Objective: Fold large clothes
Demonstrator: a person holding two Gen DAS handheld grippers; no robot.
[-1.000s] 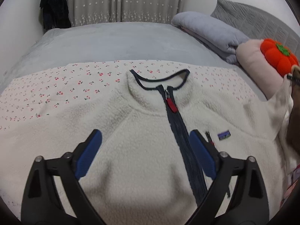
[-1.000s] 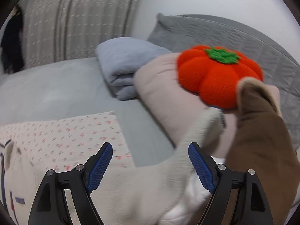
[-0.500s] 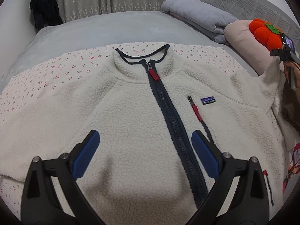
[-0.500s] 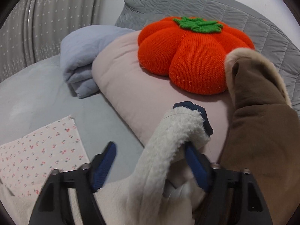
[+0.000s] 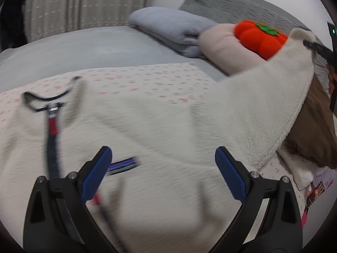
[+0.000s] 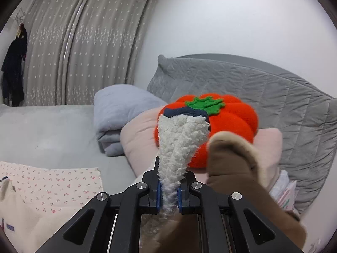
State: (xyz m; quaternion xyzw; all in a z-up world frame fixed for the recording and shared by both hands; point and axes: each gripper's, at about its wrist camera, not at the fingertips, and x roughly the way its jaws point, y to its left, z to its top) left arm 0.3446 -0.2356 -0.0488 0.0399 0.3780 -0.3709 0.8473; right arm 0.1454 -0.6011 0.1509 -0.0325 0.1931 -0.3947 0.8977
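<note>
The right gripper (image 6: 167, 197) had just clamped the cream fleece jacket's sleeve cuff (image 6: 182, 139) and lifted it; the left gripper (image 5: 162, 172) hovered apart, fold starting

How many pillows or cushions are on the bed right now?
2: an orange pumpkin-shaped knitted cushion resting on a pale pink pillow, beside the folded grey-blue blanket. More may hide behind the brown garment.

No legible text, brand, number or sign anywhere. Small purple chest label (image 5: 124, 165) on cream fleece jacket (image 5: 168, 130), lower left of the left wrist view, motion-blurred beyond reading; same label (image 6: 10, 227) too small at lower left of the right wrist view.
</note>
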